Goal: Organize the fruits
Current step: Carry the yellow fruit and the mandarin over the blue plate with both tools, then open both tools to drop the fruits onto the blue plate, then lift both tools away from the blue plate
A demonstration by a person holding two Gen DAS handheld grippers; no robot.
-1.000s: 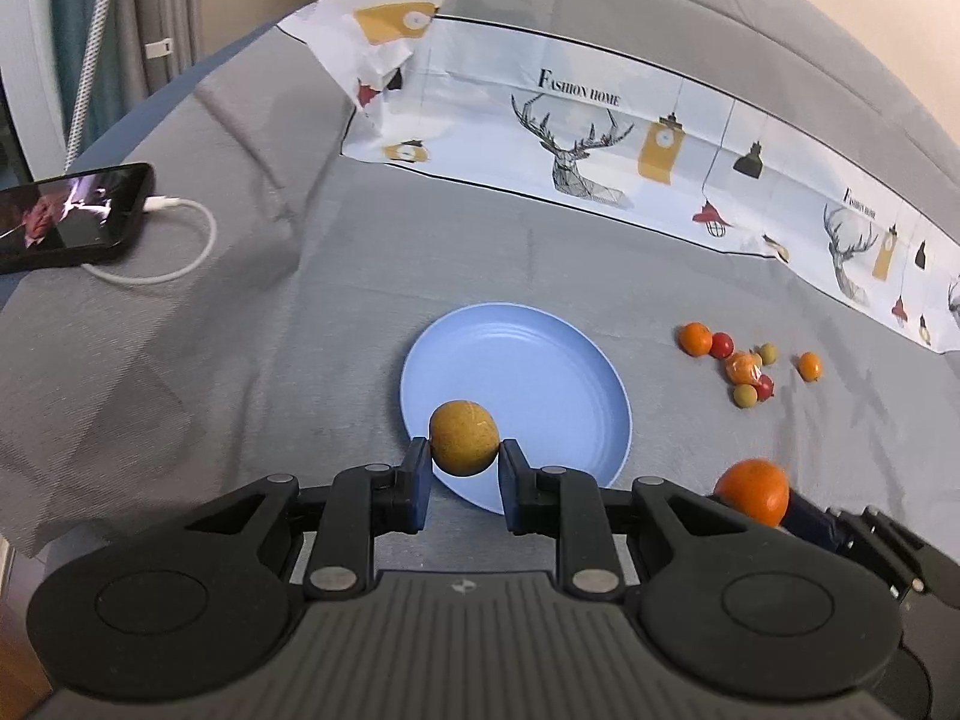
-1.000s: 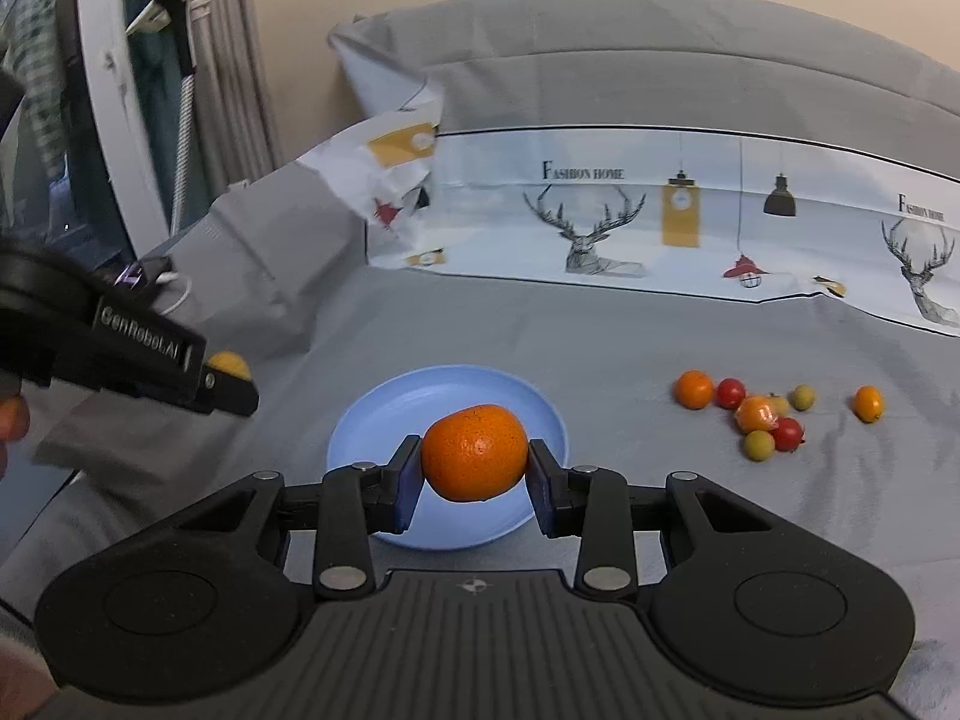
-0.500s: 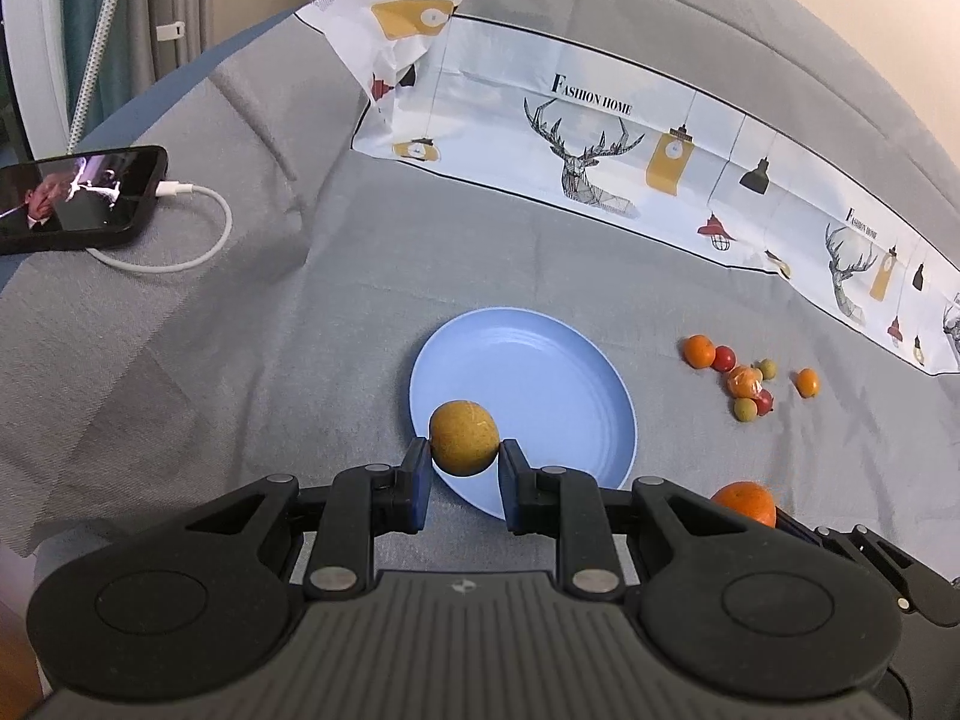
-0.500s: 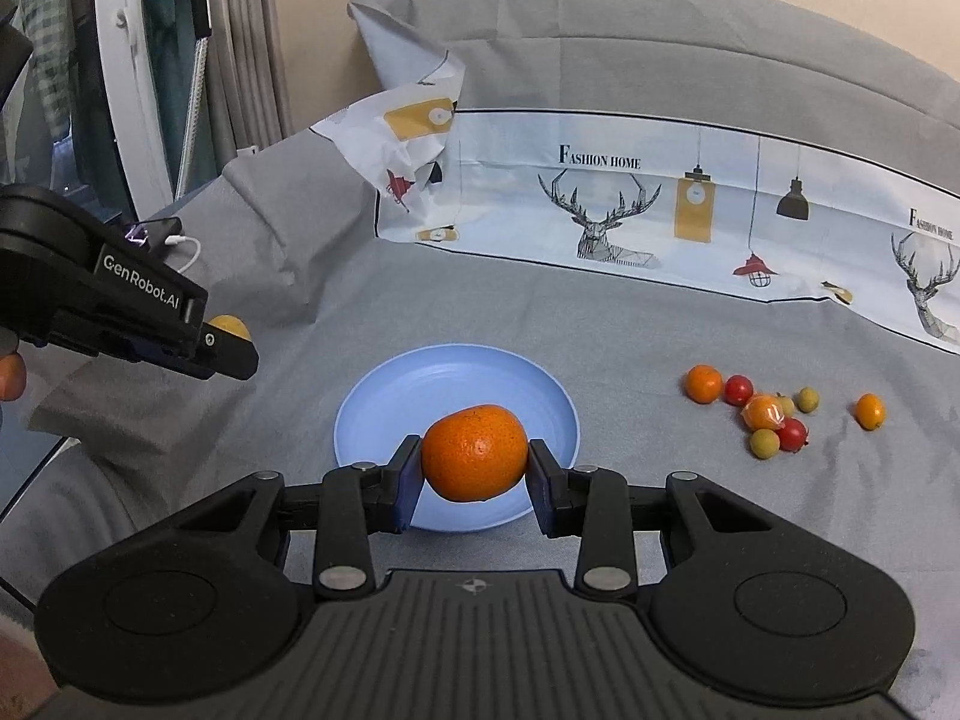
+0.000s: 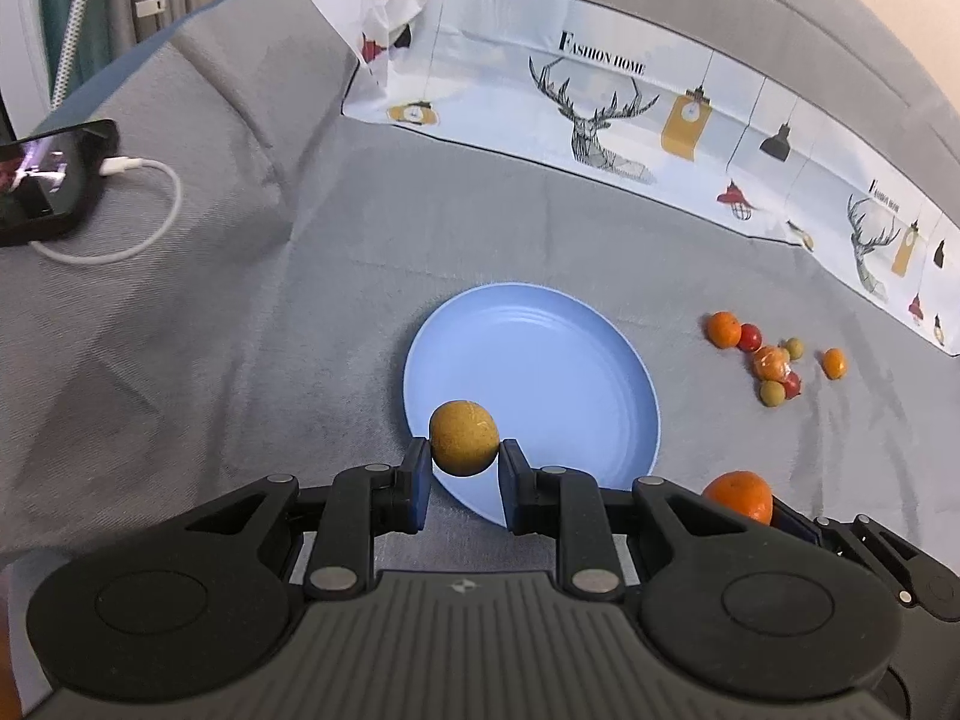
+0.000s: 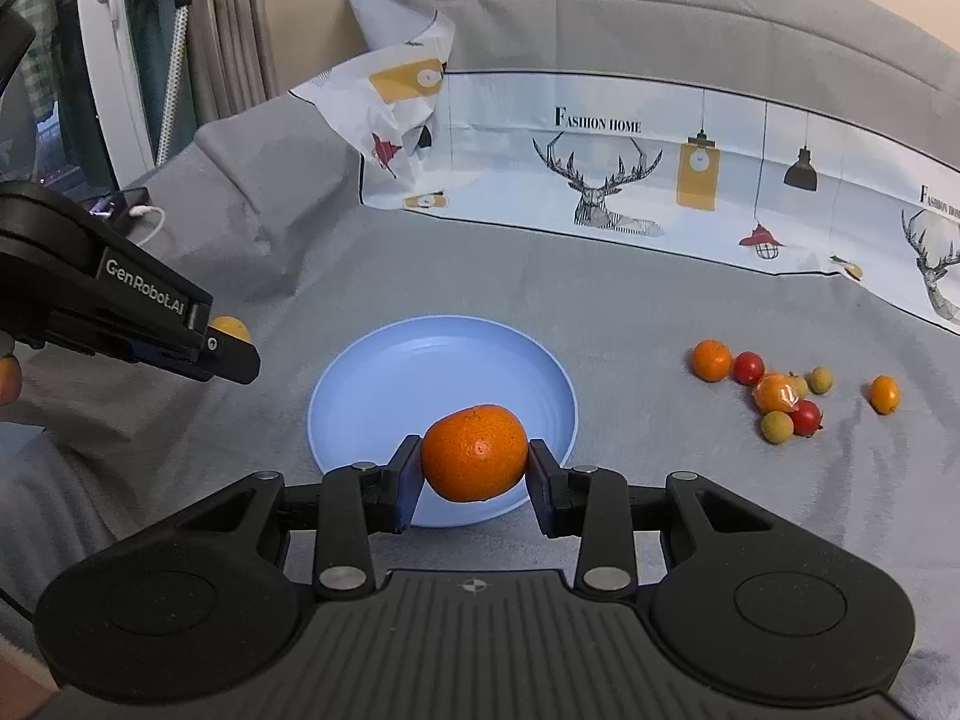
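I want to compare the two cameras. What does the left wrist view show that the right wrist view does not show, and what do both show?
Only the left wrist view shows the phone's lit screen and the whole yellow-brown fruit gripped in the left tool.

Only the right wrist view shows the window frame and the whole orange gripped in the right tool.

Both show the blue plate, with nothing on it, the loose small fruits to its right, and the deer-print cloth.

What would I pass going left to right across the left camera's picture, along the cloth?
Phone → white cable → yellowish fruit in the left gripper → blue plate → pile of small fruits.
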